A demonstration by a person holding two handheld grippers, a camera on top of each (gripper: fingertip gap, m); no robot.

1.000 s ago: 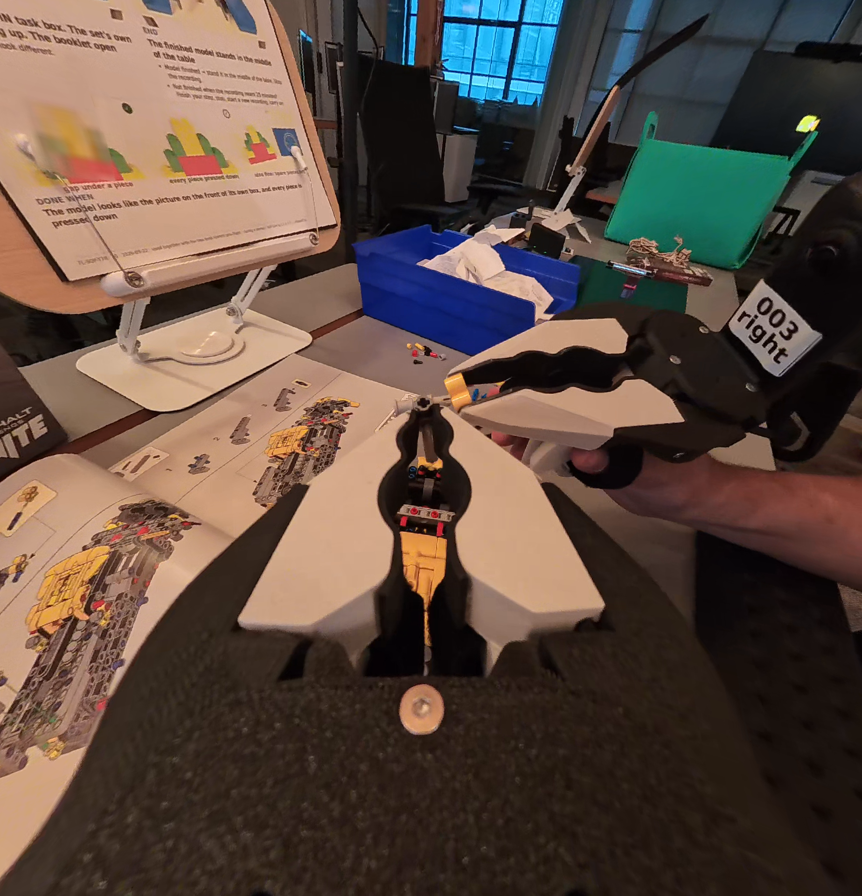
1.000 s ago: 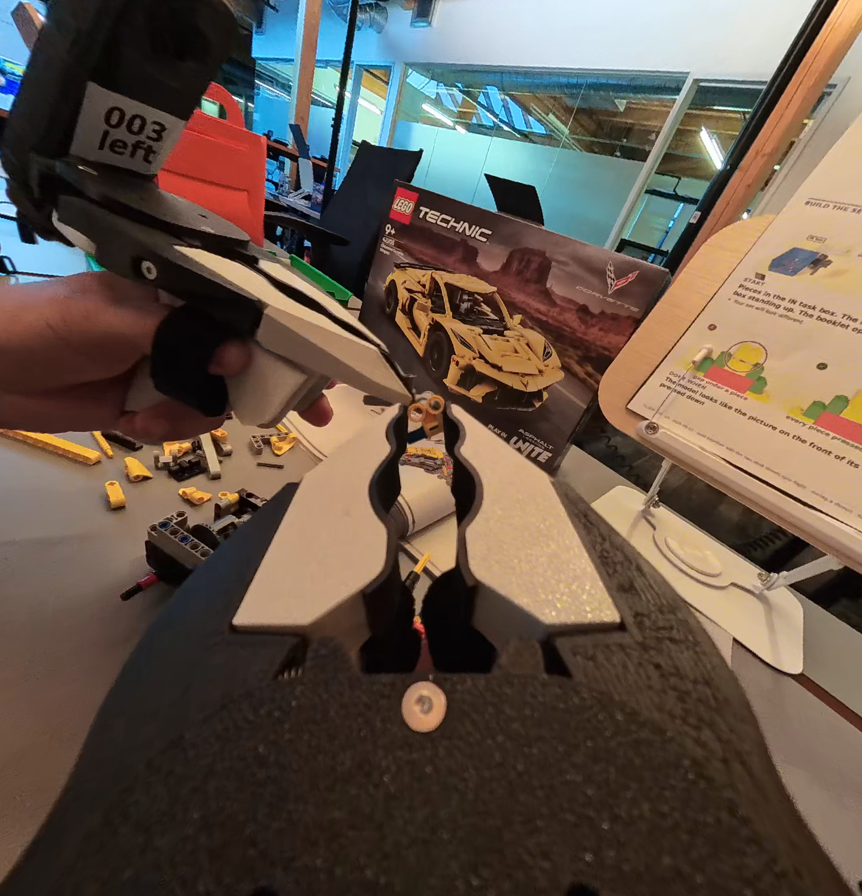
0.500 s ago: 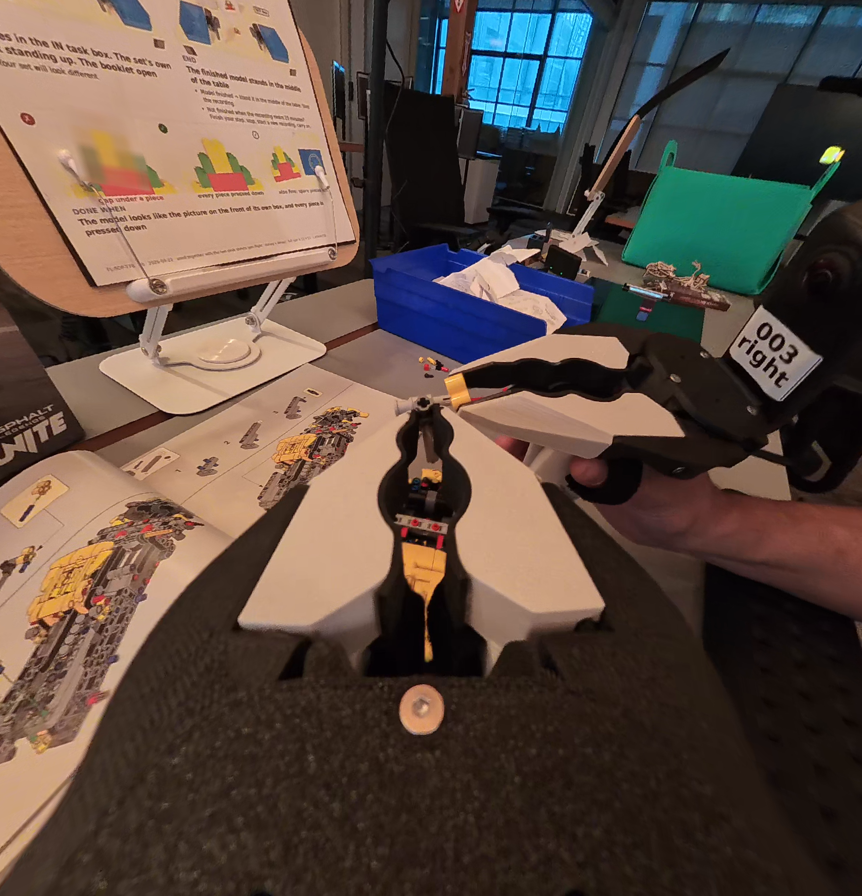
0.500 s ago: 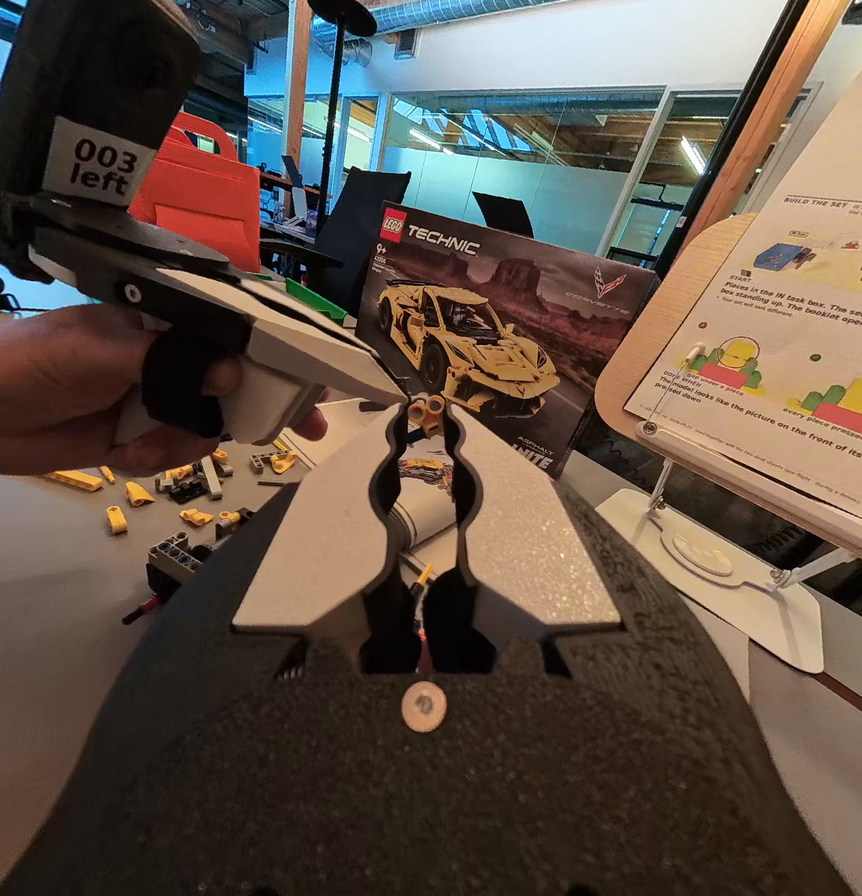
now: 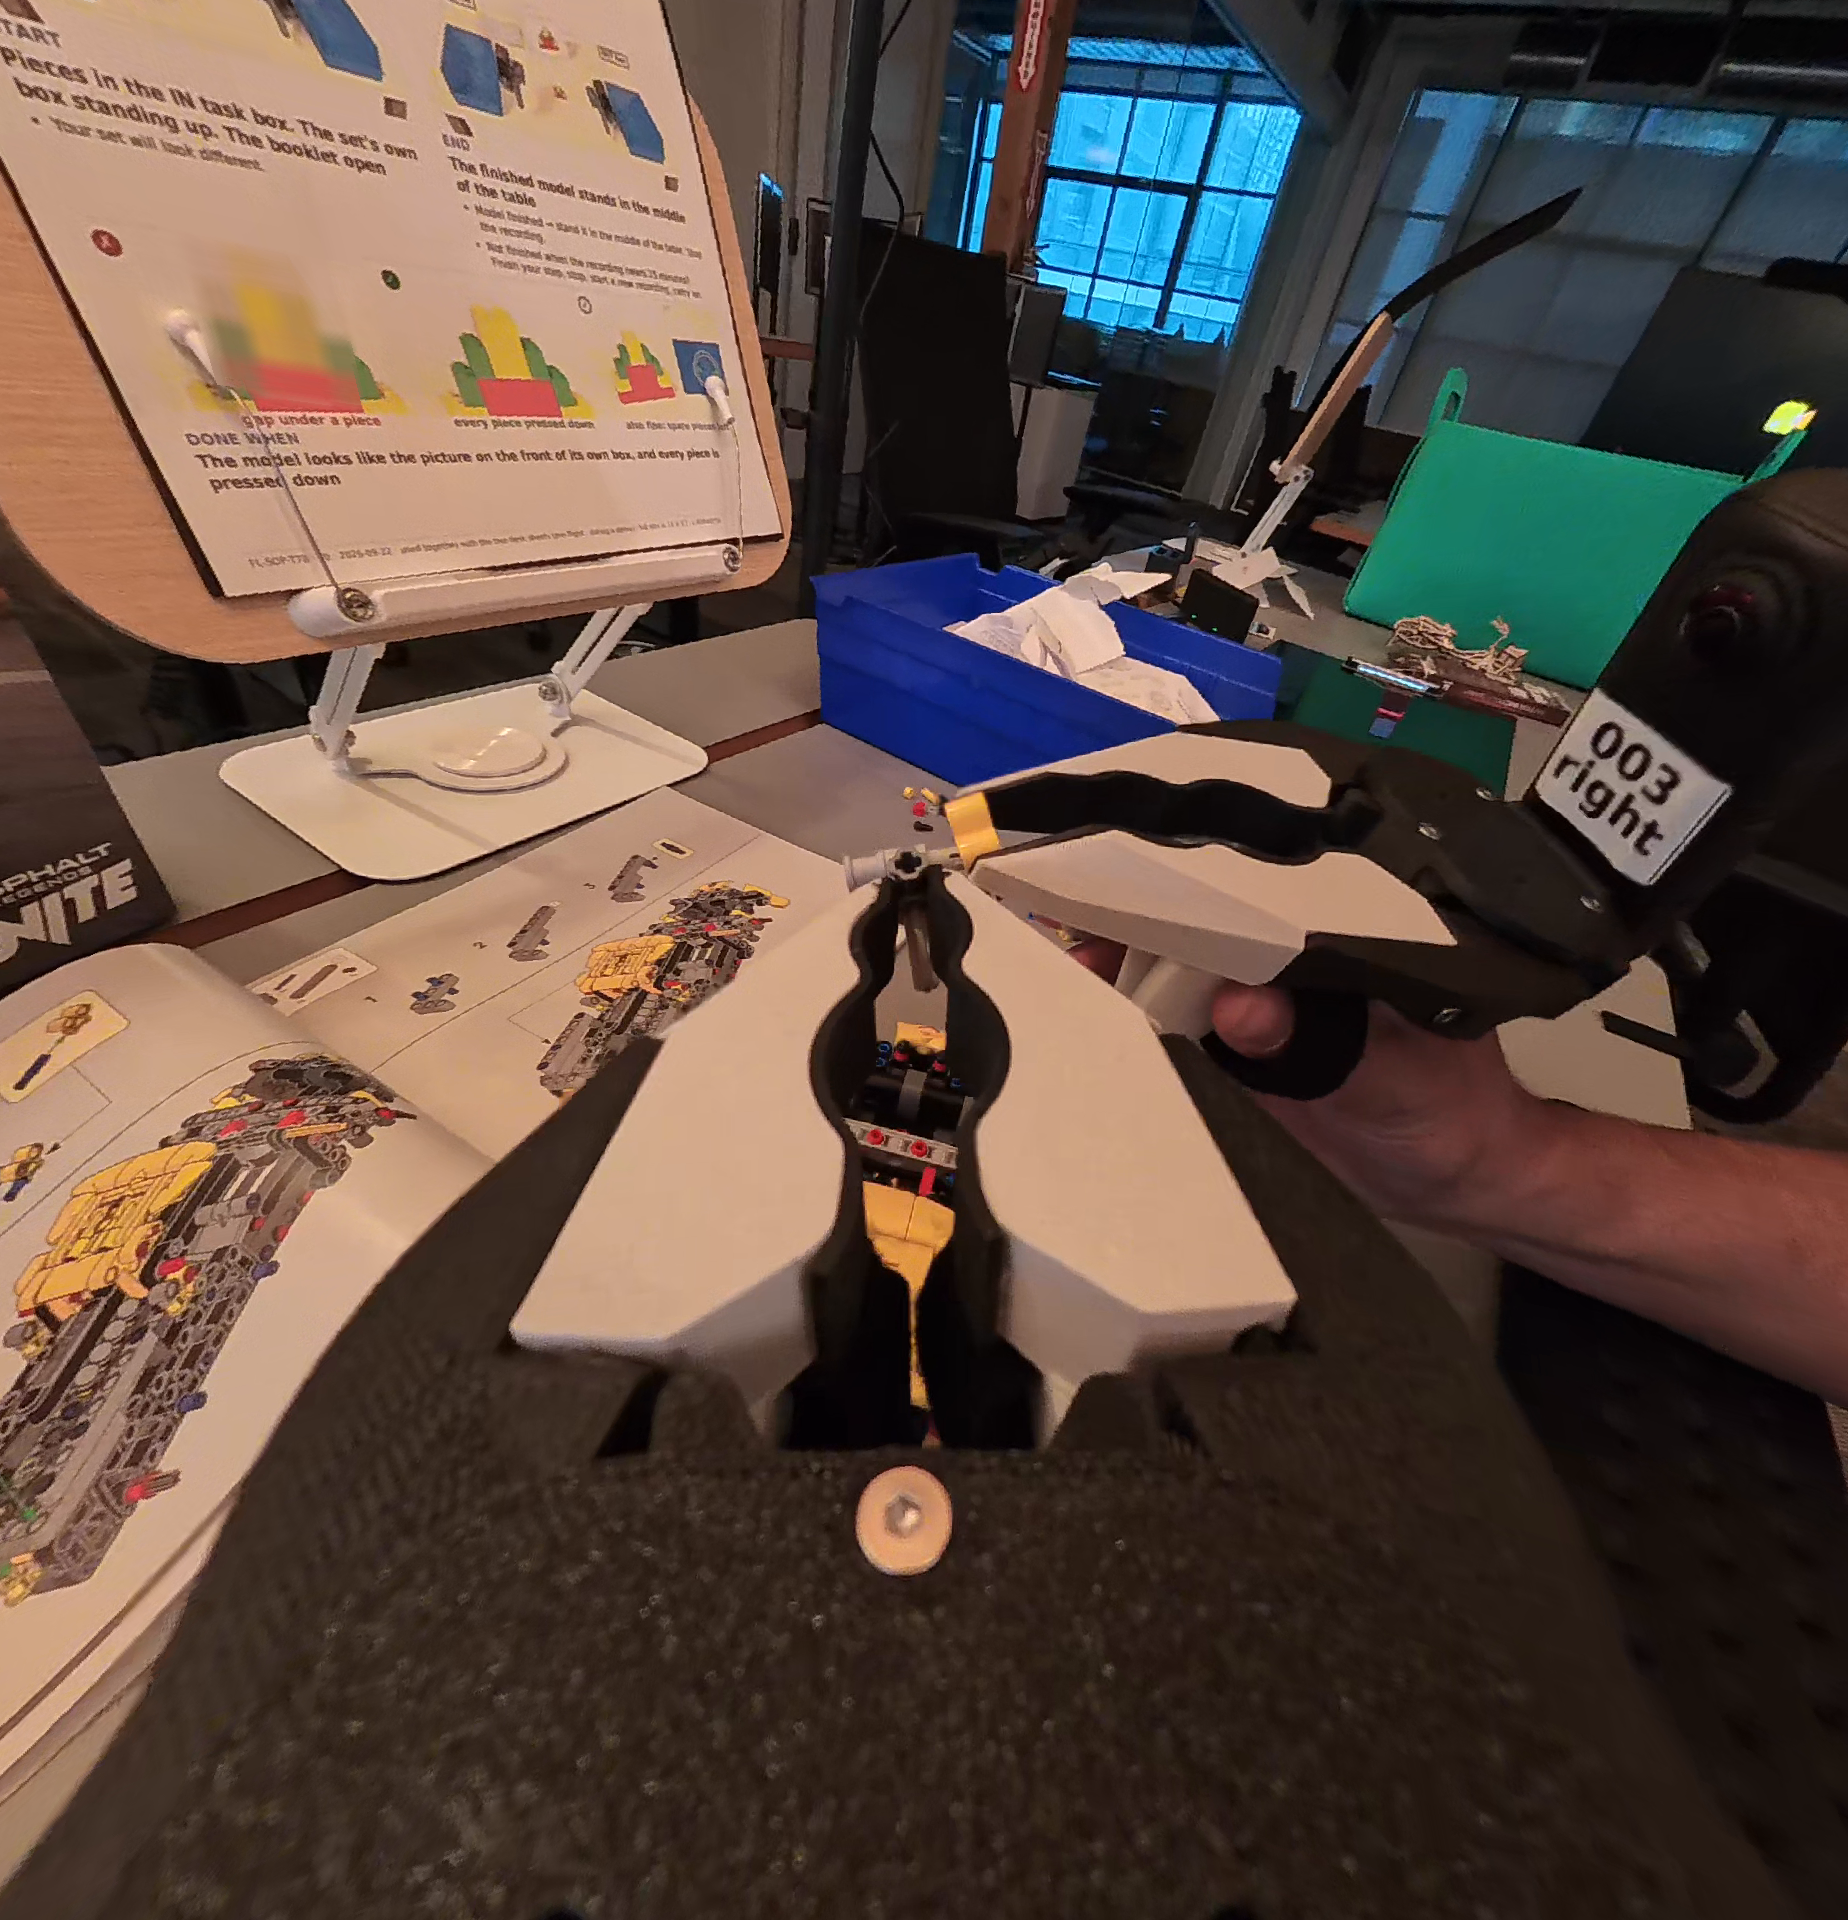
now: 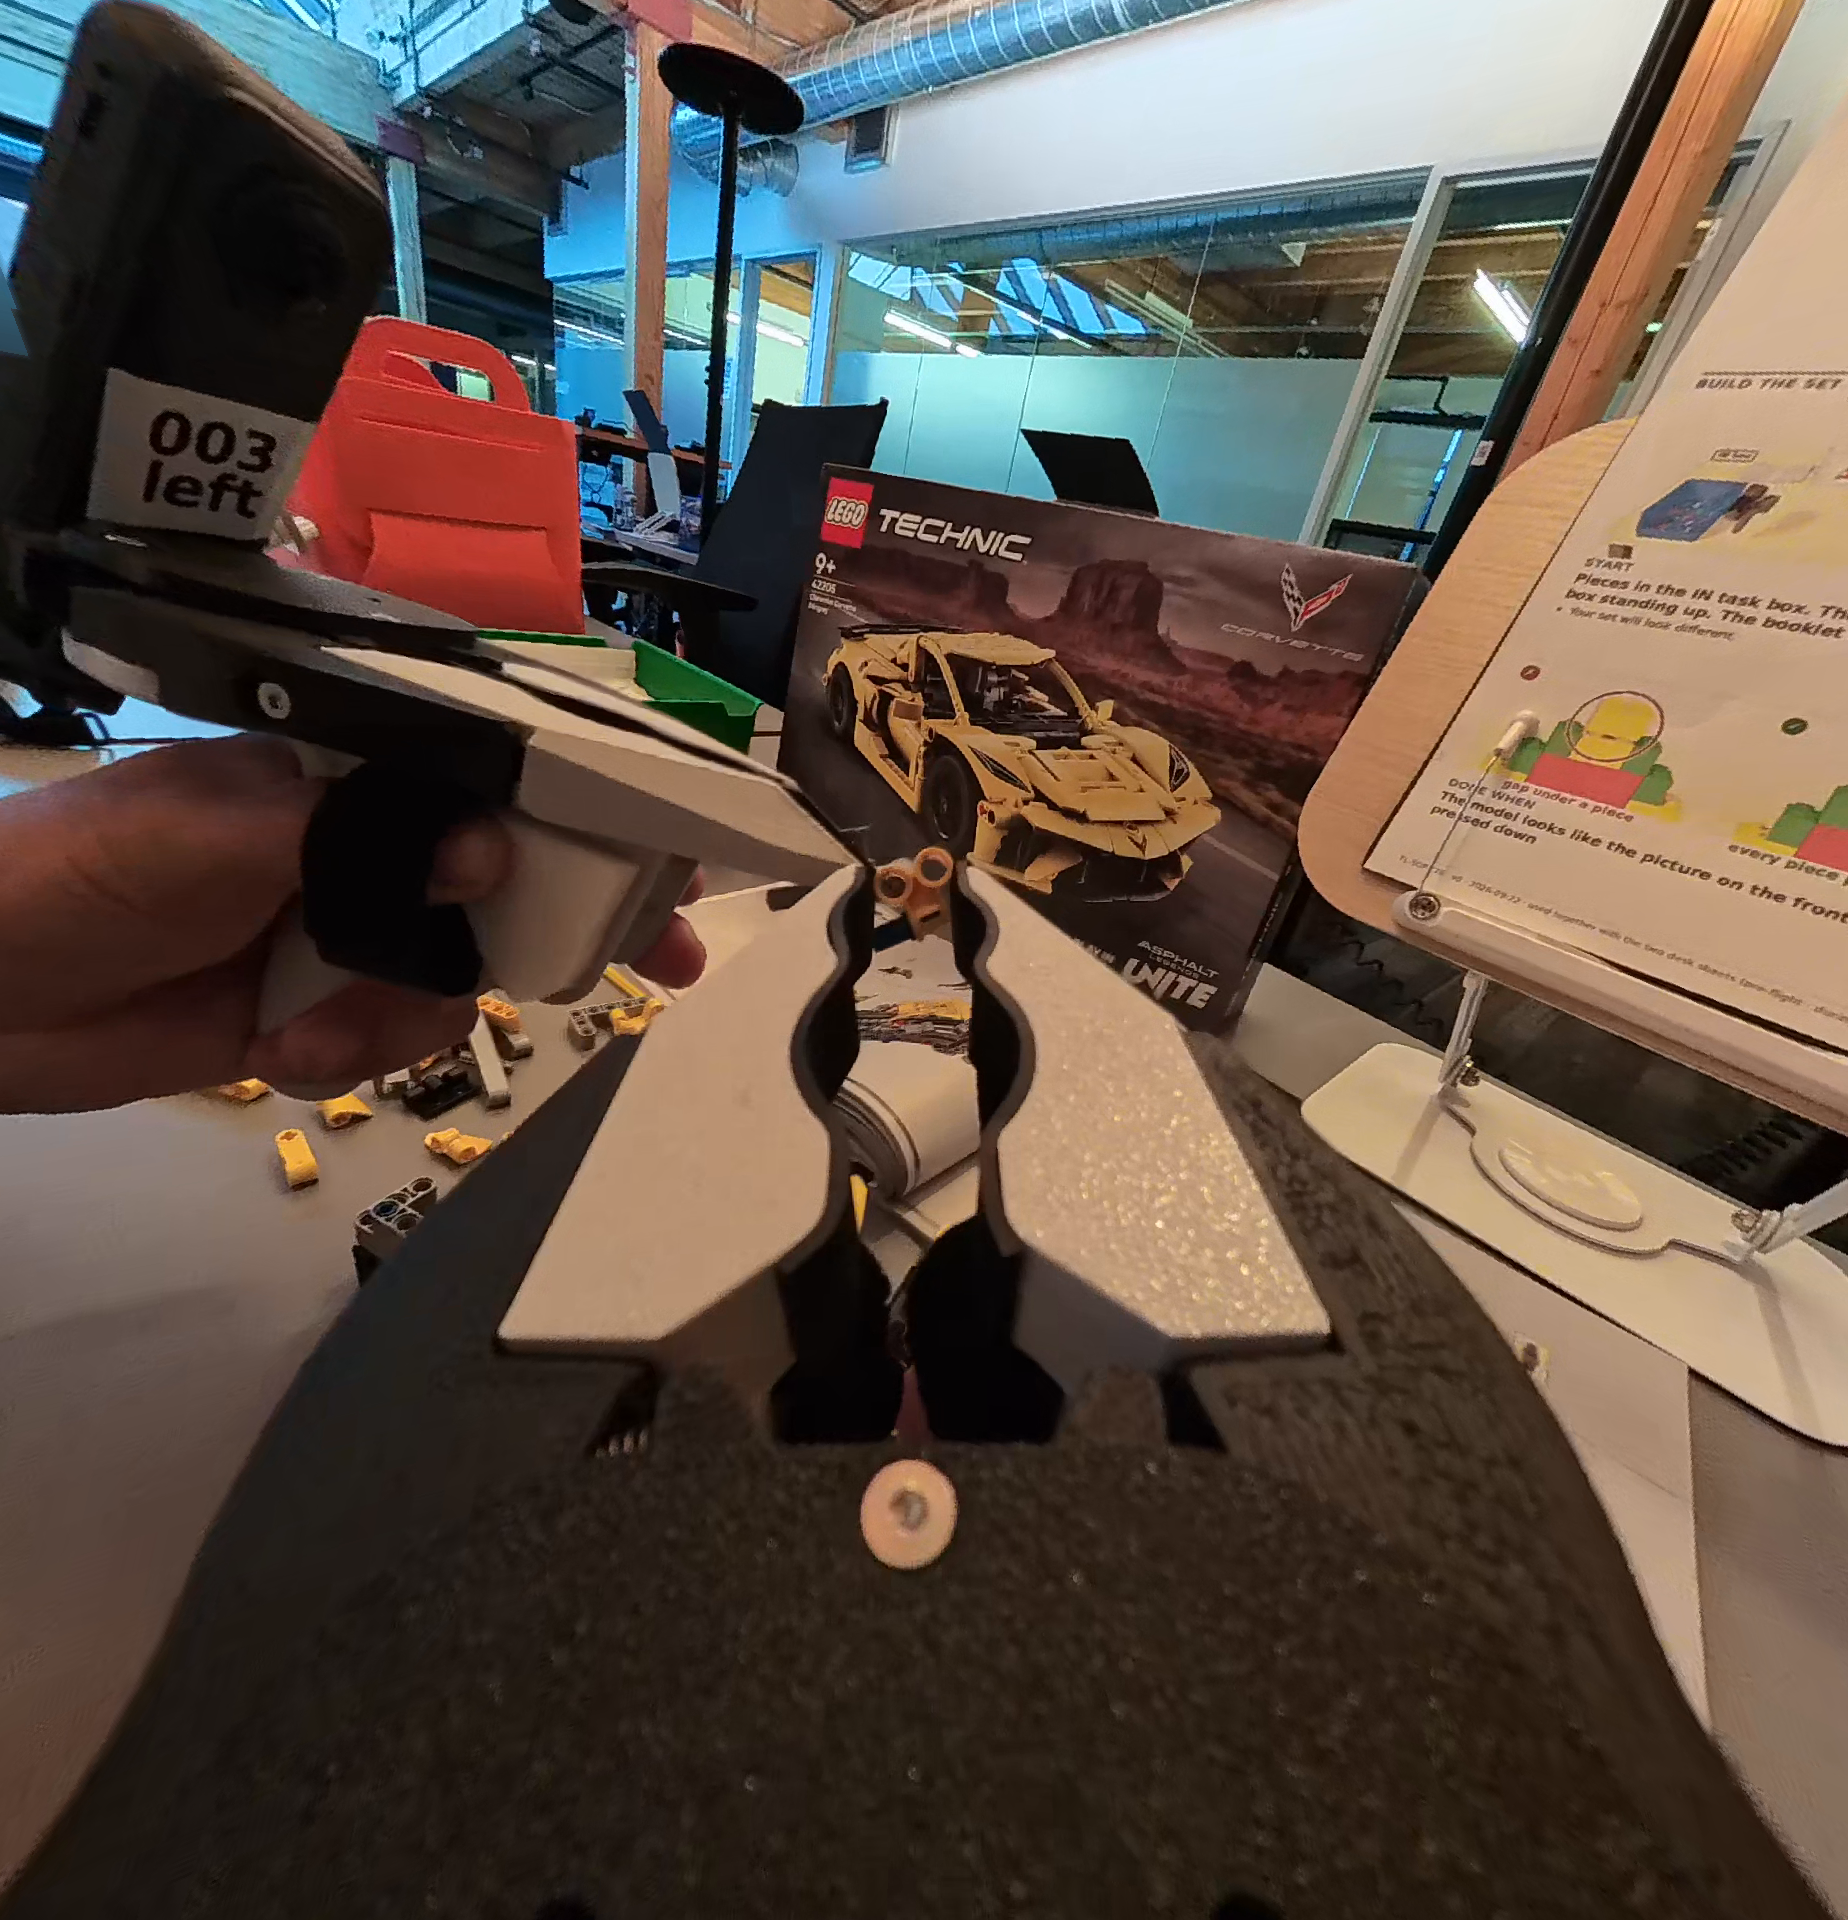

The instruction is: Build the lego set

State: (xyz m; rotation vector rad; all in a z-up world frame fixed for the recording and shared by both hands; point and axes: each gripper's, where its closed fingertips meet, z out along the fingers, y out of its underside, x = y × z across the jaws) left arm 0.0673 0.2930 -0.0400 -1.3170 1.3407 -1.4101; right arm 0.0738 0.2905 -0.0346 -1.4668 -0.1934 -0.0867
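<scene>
The build is judged far from done: a small grey axle piece (image 5: 904, 868) is clamped in the left claw (image 5: 907, 883), and a glossy yellow connector (image 6: 915, 883) in the right claw (image 6: 912, 894), tip to tip. Loose hard-plastic parts (image 6: 463, 1091) are scattered on the surface (image 6: 120, 1299) at 9 o'clock; a partial yellow-black assembly (image 5: 909, 1143) is seen below.
</scene>
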